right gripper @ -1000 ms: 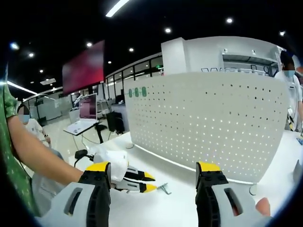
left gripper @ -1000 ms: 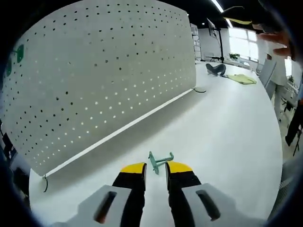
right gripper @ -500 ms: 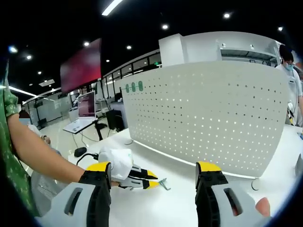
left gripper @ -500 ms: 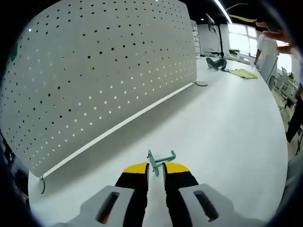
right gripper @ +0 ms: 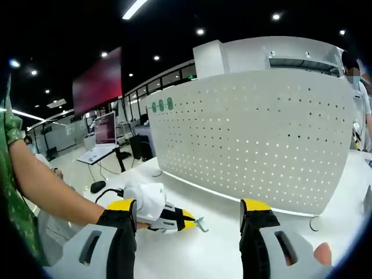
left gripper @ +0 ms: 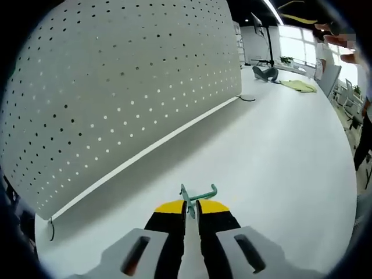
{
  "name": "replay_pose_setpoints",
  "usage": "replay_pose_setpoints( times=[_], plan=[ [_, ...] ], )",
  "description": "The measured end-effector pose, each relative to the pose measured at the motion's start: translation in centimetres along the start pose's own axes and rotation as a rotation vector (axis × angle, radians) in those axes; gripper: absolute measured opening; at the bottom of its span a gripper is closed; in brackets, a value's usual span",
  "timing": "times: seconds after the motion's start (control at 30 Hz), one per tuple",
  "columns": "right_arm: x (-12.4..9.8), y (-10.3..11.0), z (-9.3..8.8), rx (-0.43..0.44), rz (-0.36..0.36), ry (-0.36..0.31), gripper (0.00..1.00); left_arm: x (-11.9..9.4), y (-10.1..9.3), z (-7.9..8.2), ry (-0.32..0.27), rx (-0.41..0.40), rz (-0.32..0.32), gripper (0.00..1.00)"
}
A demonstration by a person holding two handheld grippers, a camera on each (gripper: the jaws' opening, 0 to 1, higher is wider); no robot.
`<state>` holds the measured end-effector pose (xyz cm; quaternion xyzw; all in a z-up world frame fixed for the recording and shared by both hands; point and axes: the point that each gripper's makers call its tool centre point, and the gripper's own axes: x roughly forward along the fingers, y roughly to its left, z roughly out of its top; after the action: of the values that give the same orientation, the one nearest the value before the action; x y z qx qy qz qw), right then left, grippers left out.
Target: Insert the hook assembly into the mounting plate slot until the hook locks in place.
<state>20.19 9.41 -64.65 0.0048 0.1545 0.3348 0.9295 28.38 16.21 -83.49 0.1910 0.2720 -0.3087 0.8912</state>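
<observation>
hook (left gripper: 196,196): 1 | pegboard (left gripper: 116,93): 1 | grippers: 2 — left gripper (left gripper: 191,207), right gripper (right gripper: 189,212)

Teal hook (left gripper: 198,196), yellow-tipped black jaws with grey bodies. White pegboard (left gripper: 116,93) dotted with dark holes, white table (left gripper: 279,151), green sleeve (right gripper: 11,174) far left.

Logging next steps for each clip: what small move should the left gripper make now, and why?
Probably lift the hook off the table and carry it toward the pegboard. The left gripper looks shut on it, and the board stands well apart.
</observation>
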Motion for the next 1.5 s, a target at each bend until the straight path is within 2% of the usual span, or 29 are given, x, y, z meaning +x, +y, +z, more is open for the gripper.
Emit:
replay_pose_setpoints(
  times=[0.8, 1.5],
  plan=[
    [0.2, -0.1, -0.3, 0.001, 0.004, 0.010, 0.74, 0.2, 0.8, -0.3, 0.014, -0.011, 0.012, 0.02],
    [0.2, 0.3, 0.1, -0.010, 0.008, 0.010, 0.73, -1.1, 1.2, -0.6, -0.010, -0.164, -0.024, 0.01]
  ],
)
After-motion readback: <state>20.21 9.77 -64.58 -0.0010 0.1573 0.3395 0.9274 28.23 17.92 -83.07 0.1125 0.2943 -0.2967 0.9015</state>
